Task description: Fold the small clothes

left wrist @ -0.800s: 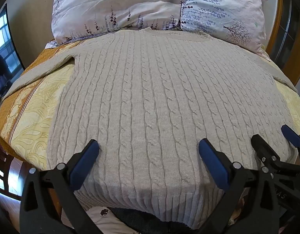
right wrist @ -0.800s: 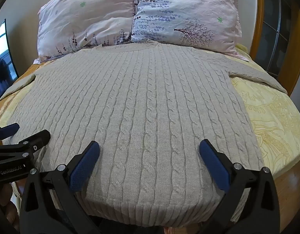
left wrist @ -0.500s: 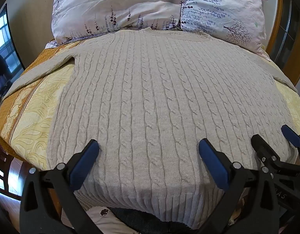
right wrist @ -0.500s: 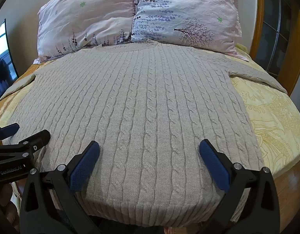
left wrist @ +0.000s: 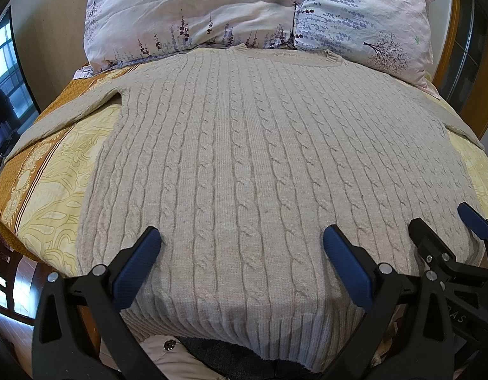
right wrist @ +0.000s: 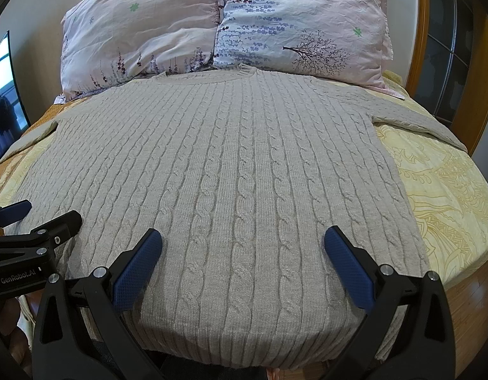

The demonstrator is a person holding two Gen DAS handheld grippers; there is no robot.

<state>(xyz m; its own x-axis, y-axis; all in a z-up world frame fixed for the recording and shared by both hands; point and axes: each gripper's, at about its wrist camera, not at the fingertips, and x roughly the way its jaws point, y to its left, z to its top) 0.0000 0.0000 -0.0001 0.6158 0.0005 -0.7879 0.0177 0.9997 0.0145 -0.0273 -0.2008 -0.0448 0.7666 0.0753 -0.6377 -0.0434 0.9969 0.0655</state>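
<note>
A beige cable-knit sweater (left wrist: 244,164) (right wrist: 231,171) lies flat on the bed, neck toward the pillows, sleeves spread out to both sides, ribbed hem hanging over the near edge. My left gripper (left wrist: 240,237) hovers open over the hem's left half, blue pads wide apart with nothing between them. My right gripper (right wrist: 242,237) is open too, above the hem's right half. Each gripper shows in the other's view: the right gripper (left wrist: 446,224) at the left wrist view's right edge, the left gripper (right wrist: 41,213) at the right wrist view's left edge.
Two floral pillows (left wrist: 193,15) (right wrist: 301,28) stand at the head of the bed. A yellow patterned bedspread (left wrist: 54,183) (right wrist: 440,196) shows on both sides of the sweater. A wooden frame (right wrist: 418,25) rises at the right. A window (left wrist: 6,72) is at the left.
</note>
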